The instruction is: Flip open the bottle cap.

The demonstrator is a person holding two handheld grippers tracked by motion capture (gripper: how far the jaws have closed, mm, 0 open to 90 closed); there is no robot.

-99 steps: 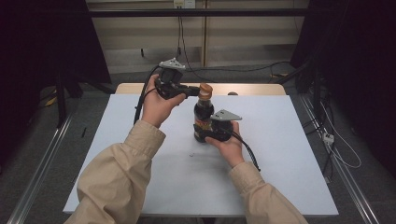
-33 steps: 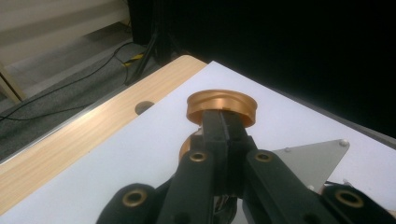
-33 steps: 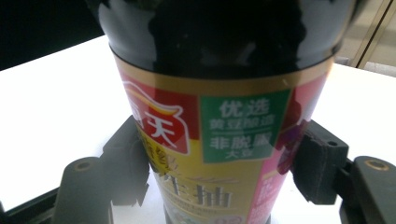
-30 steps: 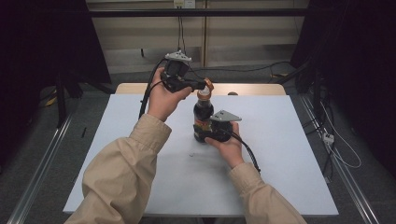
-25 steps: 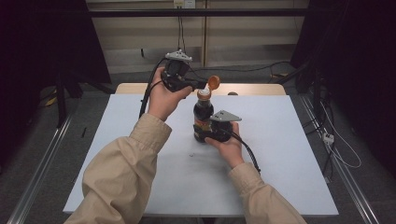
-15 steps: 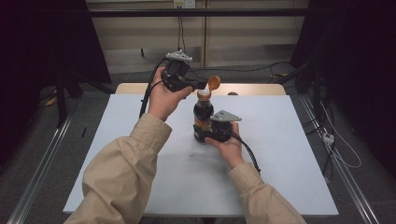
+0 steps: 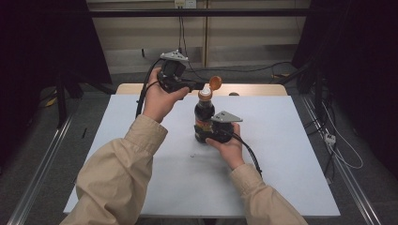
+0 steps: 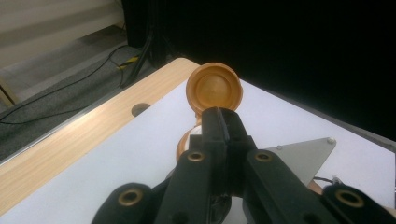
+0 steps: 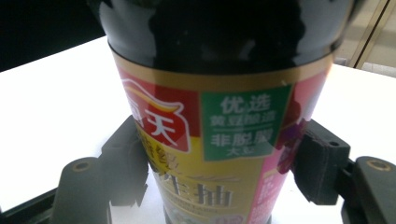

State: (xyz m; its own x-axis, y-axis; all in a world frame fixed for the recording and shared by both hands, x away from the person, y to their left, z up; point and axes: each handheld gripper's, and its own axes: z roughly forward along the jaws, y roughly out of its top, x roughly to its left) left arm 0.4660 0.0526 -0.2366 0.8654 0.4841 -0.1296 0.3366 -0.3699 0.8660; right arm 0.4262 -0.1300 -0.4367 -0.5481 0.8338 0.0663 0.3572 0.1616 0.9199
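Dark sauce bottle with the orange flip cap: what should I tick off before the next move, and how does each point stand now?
1. Dark sauce bottle upright on the white table: ok.
2. Right gripper around the bottle's labelled body, jaws either side: ok; they have just been opening slightly, so firmness: cannot tell.
3. Orange flip cap swung open, still hinged: ok.
4. Left gripper shut at the cap's lower edge: ok; whether it pinches the rim: cannot tell.
5. Spout clear: cannot tell.

High view looks down over the table (image 7: 141,187) — both gripper views sit close, sharing the bottle (image 9: 219,116).
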